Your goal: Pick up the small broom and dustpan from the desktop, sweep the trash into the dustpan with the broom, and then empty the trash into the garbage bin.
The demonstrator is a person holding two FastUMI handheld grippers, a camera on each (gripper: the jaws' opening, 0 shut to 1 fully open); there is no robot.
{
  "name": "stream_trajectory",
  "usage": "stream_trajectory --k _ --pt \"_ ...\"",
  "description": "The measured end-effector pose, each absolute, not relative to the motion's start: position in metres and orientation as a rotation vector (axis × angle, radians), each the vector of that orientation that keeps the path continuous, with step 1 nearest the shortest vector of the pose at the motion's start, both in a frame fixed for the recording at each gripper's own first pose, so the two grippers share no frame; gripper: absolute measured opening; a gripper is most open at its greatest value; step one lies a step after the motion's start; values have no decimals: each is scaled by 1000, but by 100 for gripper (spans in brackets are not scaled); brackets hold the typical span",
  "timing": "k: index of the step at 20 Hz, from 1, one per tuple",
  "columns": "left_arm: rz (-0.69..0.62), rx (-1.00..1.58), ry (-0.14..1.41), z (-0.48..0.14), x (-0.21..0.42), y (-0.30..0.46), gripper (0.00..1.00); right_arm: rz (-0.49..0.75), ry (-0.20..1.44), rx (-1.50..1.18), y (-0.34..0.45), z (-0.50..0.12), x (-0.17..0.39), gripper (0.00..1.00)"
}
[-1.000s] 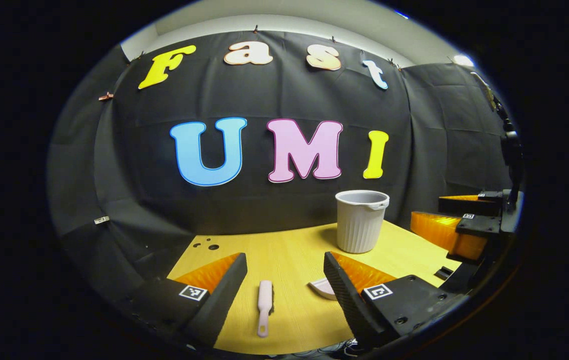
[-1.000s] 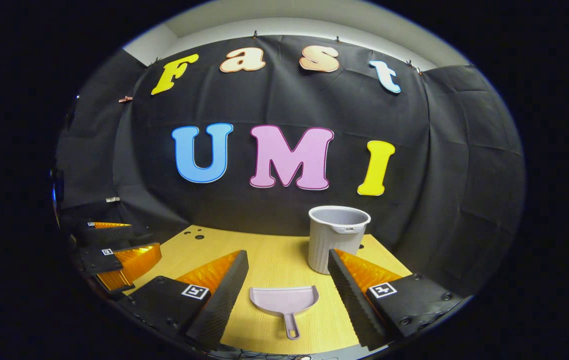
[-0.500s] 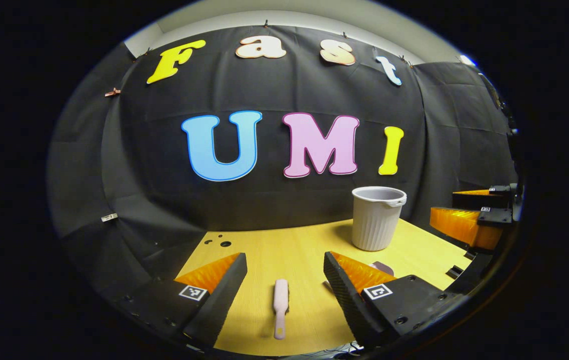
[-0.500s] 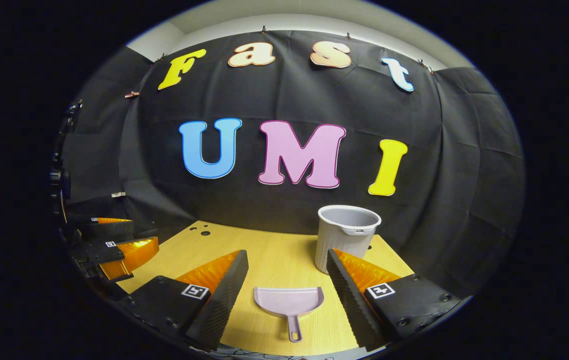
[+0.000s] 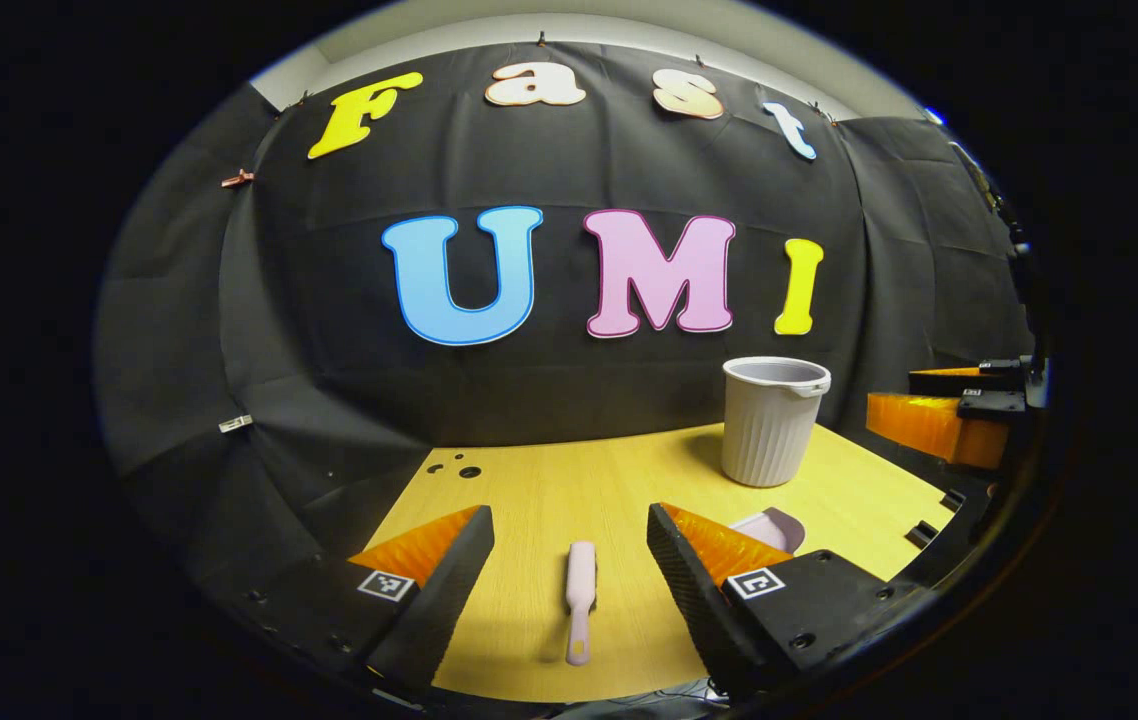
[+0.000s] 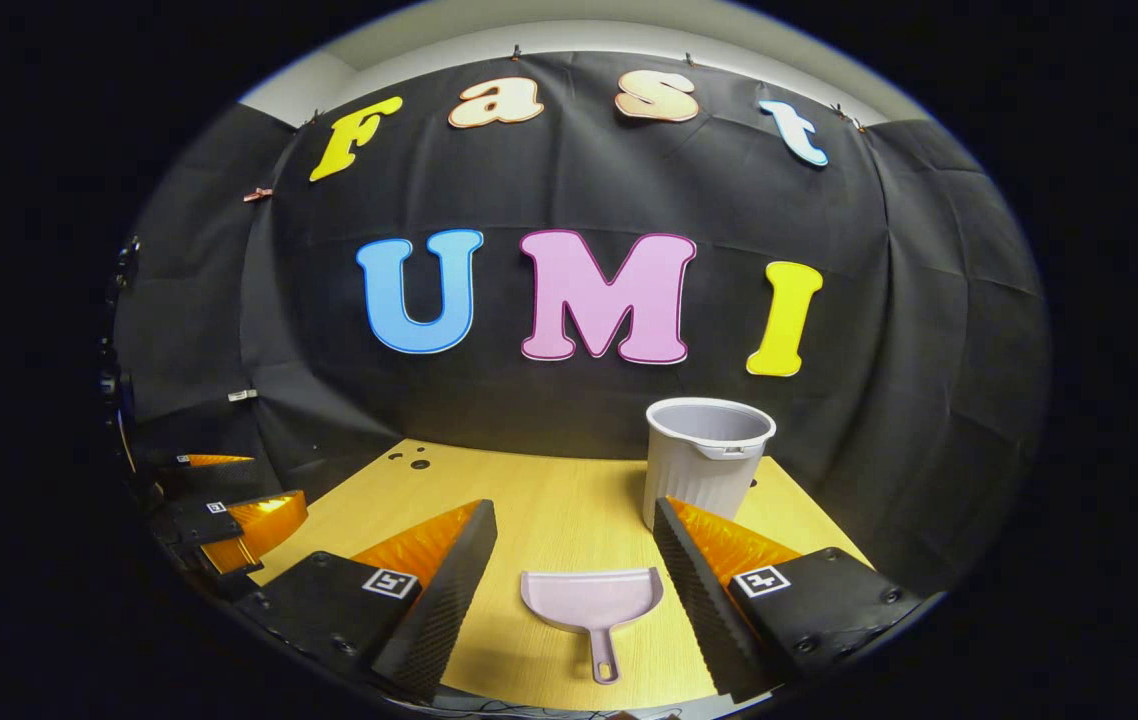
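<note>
A small pink broom point(image 5: 579, 598) lies on the yellow desktop point(image 5: 569, 485), handle toward me, between the spread fingers of my left gripper point(image 5: 570, 520), which is open and above it. Part of the pink dustpan point(image 5: 771, 528) peeks out behind the left gripper's right finger. In the right gripper view the pink dustpan point(image 6: 593, 608) lies flat, handle toward me, between the fingers of my open right gripper point(image 6: 576, 512). A grey ribbed garbage bin point(image 5: 770, 420) stands upright at the back right of the desktop point(image 6: 539, 490), also the bin point(image 6: 703, 460). No trash is visible.
The other gripper's orange fingers point(image 5: 934, 425) show at the right edge of the left gripper view, and orange fingers point(image 6: 247, 520) at the left edge of the right gripper view. Small dark holes point(image 5: 460, 469) mark the desktop's far left corner.
Both grippers have shifted left and slightly forward over the desktop; the broom and dustpan sit more centred between their fingers. Nothing was grasped.
</note>
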State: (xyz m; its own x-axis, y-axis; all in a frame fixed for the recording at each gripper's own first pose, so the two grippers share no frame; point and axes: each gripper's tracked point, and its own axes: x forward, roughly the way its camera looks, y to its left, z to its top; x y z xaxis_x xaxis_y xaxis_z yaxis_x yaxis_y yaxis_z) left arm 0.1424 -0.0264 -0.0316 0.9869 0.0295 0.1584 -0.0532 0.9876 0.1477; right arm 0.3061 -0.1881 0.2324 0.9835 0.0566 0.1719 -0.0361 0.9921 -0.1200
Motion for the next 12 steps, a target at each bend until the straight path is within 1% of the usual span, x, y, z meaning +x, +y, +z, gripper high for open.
stream_trajectory --k 4,7,12 --pt "53 147 -156 -31 144 -22 98 50 -176 -121 -190 233 310 98" --pt "36 126 -165 -29 144 -26 98 45 -175 -116 -192 234 309 98" --pt "61 106 -182 -28 145 -20 98 62 -186 -135 -193 237 312 98"
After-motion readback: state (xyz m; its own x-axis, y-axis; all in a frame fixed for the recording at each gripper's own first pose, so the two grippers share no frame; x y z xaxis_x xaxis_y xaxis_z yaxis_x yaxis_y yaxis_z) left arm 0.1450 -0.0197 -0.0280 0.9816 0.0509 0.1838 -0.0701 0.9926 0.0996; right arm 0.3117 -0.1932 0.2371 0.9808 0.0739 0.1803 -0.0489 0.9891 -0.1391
